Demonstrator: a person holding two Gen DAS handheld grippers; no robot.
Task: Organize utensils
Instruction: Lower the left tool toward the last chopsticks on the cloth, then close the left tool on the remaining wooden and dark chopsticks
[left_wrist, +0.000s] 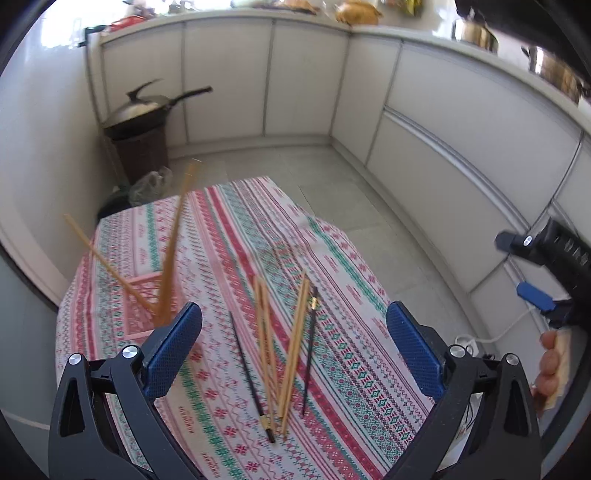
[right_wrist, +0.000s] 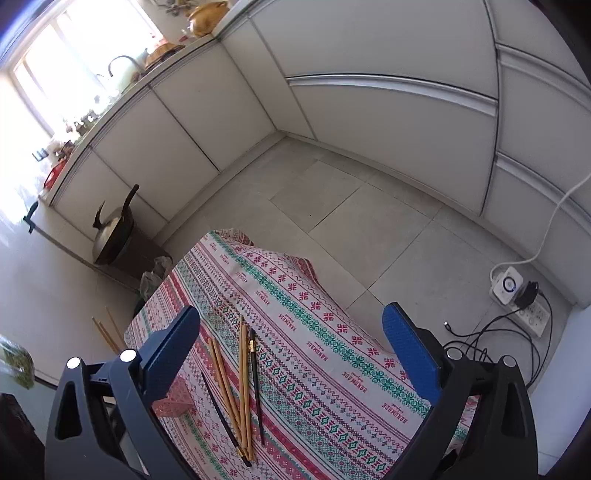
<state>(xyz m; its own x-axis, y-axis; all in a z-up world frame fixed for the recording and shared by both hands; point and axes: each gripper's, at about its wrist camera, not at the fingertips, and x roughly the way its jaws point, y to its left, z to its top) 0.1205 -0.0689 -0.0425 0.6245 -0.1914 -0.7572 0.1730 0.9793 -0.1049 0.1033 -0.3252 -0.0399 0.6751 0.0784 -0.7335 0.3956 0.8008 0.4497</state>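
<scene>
Looks like this one's partway done. A few wooden chopsticks (left_wrist: 168, 254) already stand in the pink lattice holder (left_wrist: 142, 310) at the lower left of the left wrist view, leaning out at different angles. The rest are loose on the patterned tablecloth (left_wrist: 332, 295): four more wooden chopsticks (left_wrist: 291, 347) in a rough V shape in the lower middle, plus two black chopsticks (left_wrist: 251, 380) with gold bands, one on each side of the wooden pile. So I'd guess six sticks to go, give or take.

Both tools are empty. The left gripper (left_wrist: 293, 347) has its blue pads spread wide above the loose pile, not touching anything. The right gripper (right_wrist: 291, 354) is just as wide open, hanging over the same pile, with the holder showing beside its left pad at the lower left of its frame. A hand (left_wrist: 550, 369) shows at the right edge of the left view, under the other tool.

Room-wise: a small cloth-covered table, grey floor tiles, white cabinets all around, a wok (left_wrist: 136, 114) on a brown stand in the upper left, and a power strip (right_wrist: 532, 314) with cables on the floor at the right.
</scene>
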